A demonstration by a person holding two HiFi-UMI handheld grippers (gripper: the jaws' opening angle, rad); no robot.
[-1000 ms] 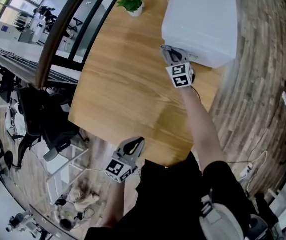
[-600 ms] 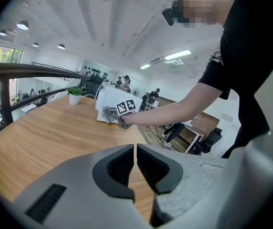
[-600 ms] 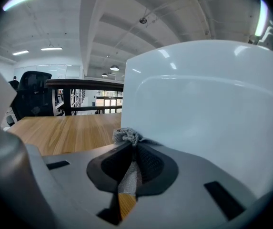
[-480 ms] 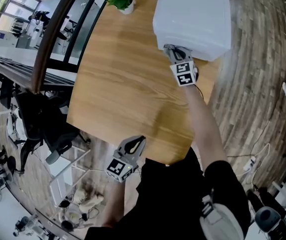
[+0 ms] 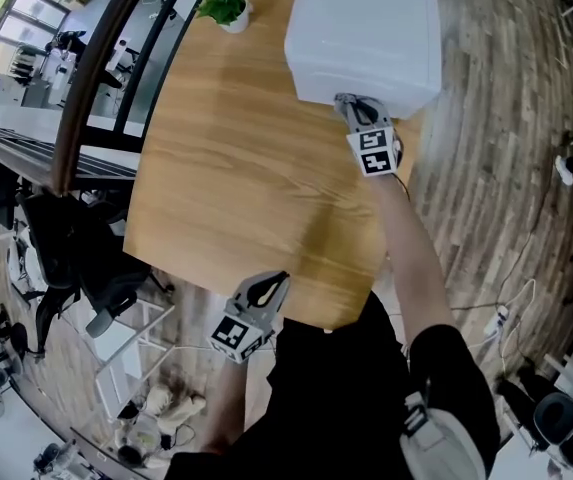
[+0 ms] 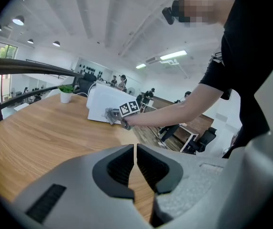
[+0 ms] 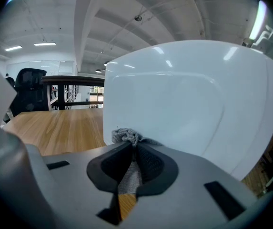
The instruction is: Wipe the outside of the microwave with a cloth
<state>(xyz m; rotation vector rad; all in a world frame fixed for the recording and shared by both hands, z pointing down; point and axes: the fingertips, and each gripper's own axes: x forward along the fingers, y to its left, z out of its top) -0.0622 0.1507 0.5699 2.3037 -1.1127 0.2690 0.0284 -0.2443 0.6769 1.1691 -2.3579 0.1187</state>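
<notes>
Along microwave [image 5: 366,28] face, cloth [image 7: 126,136] farther right

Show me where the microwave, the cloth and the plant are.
microwave [image 5: 366,23]: head view, on its white top face.
cloth [image 7: 126,136]: right gripper view, on its bunched grey end.
plant [image 5: 222,0]: head view, on its green leaves.

In the head view, the microwave [image 5: 366,28] stands on the counter [image 5: 226,178] at the upper centre of the frame, near the counter's right edge. A potted plant [image 5: 224,3] sits on the counter to its left, well apart. The right claw [image 5: 346,101] is just below the microwave, at its near face, with the cloth [image 7: 126,136] between its jaws. The left claw [image 5: 271,286] is at lower centre, by the counter's near edge.
</notes>
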